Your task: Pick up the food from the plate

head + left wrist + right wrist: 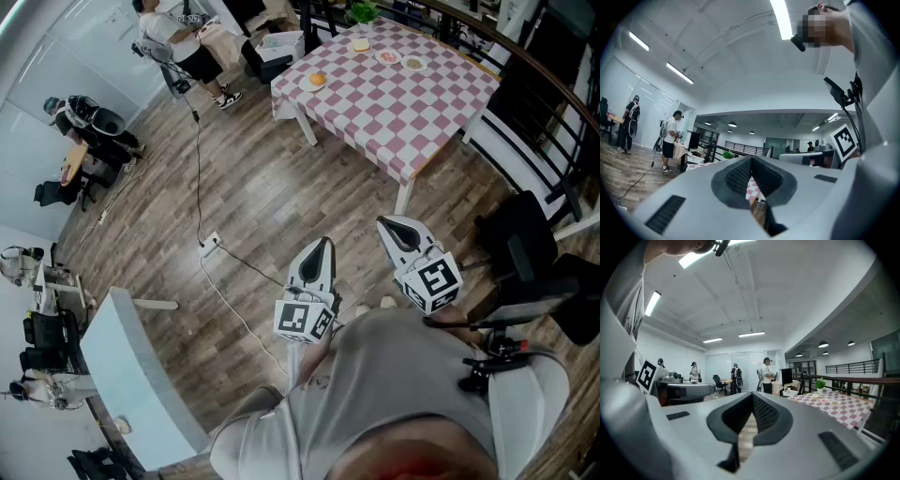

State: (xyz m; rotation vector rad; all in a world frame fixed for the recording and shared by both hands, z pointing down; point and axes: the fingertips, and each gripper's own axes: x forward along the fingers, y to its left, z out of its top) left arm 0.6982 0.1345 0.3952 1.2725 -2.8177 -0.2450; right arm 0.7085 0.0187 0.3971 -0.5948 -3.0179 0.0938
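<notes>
**Left gripper** [324,243]: held level in front of the person's chest, above the wooden floor [253,187]. Its jaws are closed tip to tip with nothing between them. In its own view [751,160] the pads meet, and a sliver of checked cloth shows beyond them.

**Right gripper** [385,223]: level, just beside the left one and not touching it. Its jaws are also pressed together and empty. Floor planks show below the pads in its own view [752,397].

**Counter** [422,122]: covered in a pink-and-white checked cloth, well apart from both grippers at the top of the head view. It also appears at the right of the right gripper view [843,406].

**Food**, all lying on the counter and untouched:
- A round orange-brown piece [317,80] sits on a plate near the counter's left corner.
- A pale bread-like piece [360,45] lies toward the far edge.
- A small plate [387,57] and a second dish [413,64] stand beside it; their contents are too small to tell.

**Potted plant** [362,12]: green, at the counter's far end.

**Cable** [199,169]: runs across the floor to a white power strip [210,244].

**Black chair** [521,246]: to the right of the grippers, near the dark railing [553,94].

**Bystander** [178,37]: standing at upper left, beyond the counter's left corner.
</notes>
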